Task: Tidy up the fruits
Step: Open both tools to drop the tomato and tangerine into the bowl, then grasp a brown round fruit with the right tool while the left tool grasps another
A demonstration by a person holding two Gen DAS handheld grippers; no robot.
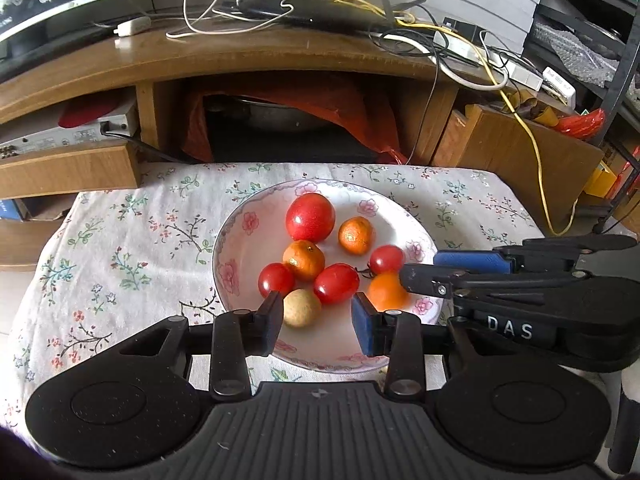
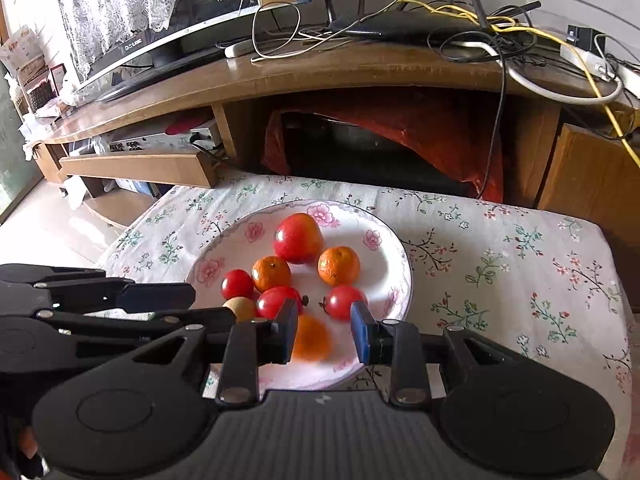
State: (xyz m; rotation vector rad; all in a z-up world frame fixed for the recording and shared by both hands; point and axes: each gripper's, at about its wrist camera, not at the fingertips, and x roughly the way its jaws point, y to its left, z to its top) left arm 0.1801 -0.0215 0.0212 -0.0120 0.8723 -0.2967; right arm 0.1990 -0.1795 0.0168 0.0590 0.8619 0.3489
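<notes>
A lived-in home sitting room: curved wooden TV stand point(image 2: 304, 76) carrying a flat television point(image 2: 168, 12) draped with lace point(image 2: 108, 4), a router point(image 1: 320, 10) tangled in cables point(image 1: 516, 92), an old media player point(image 1: 64, 136) on the shelf below, and a flowered cloth point(image 2: 500, 256) over the desk with a floral plate point(image 2: 384, 236) of fruit.

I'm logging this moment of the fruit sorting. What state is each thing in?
left tongs: open, beige fruit between the fingers
right tongs: open, over the plate's near edge
blurred orange: blurred, in the plate, ungripped
beige fruit: resting in the plate
floral plate: upright, holds all the fruit
</notes>
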